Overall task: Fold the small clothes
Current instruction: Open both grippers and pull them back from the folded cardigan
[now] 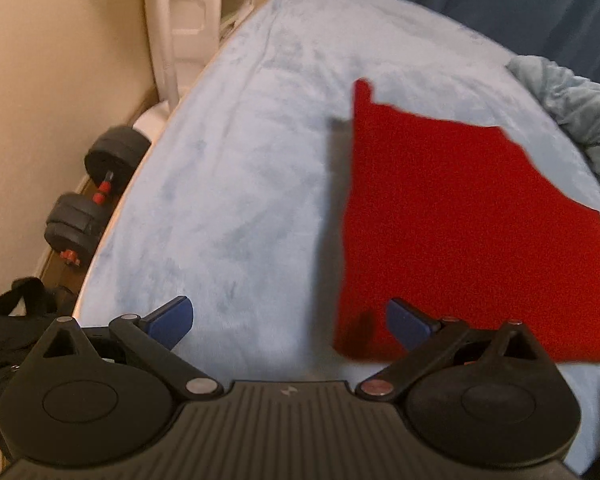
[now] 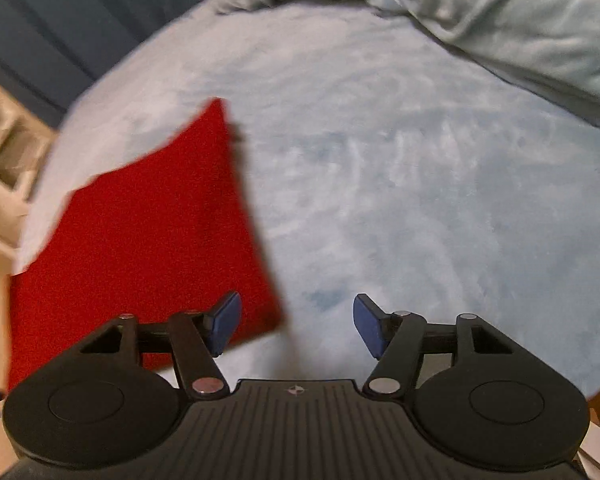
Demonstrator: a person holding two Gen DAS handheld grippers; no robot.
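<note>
Both grippers hovered empty at the near edge of a red garment laid flat on the bed.

The left gripper (image 1: 289, 322), jaws spread wide, straddled the red garment's (image 1: 472, 232) near-left corner over the pale blue bedcover (image 1: 227, 168), likely to pinch it; the right gripper (image 2: 295, 326), jaws likewise apart, framed the opposite near corner, holding nothing.

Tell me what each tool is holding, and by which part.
Nothing is held. The left tool and right tool are both open, and the red garment lies flat on the light blue blanket.
</note>
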